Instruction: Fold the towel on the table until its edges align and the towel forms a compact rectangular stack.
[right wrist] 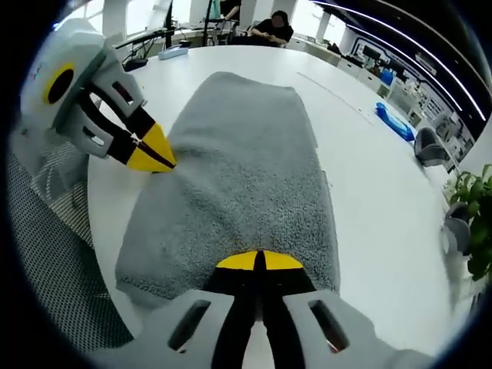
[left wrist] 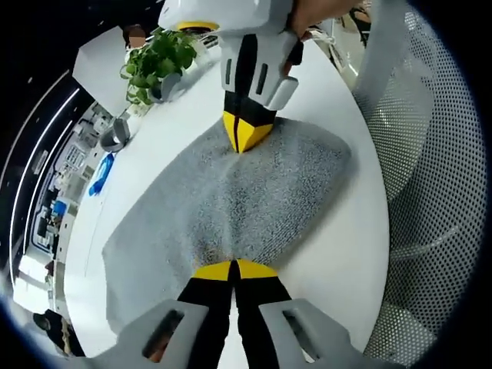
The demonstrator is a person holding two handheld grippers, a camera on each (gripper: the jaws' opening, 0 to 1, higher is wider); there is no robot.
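Nearest in the left gripper view, the left tool (left wrist: 233, 269), black with yellow tips, has its jaws together, pinching the near edge of the grey terry towel (left wrist: 231, 200). The towel lies spread on the round white worktop (left wrist: 338, 261), wrinkling slightly toward the pinch. At the towel's far edge the right tool (left wrist: 246, 138) comes down from above, its yellow tips pressed together on the cloth, with a person's hand (left wrist: 311, 15) gripping its white body.

In the right gripper view, the right tool (right wrist: 257, 261) sits closed on the near short edge of the towel (right wrist: 231, 177), which stretches away as a long grey strip across the worktop (right wrist: 369, 177). The left tool (right wrist: 154, 154) enters from the left, its tips shut on the towel's left long edge.

The left gripper view alone shows a green leafy plant in a pot (left wrist: 157, 61) at the far left of the worktop, and a white perforated mesh chair back (left wrist: 430, 154) on the right. The right gripper view gives a flat blue object (right wrist: 396, 123) lying on the far right of the worktop and a seated person (right wrist: 273, 27) beyond the far rim.
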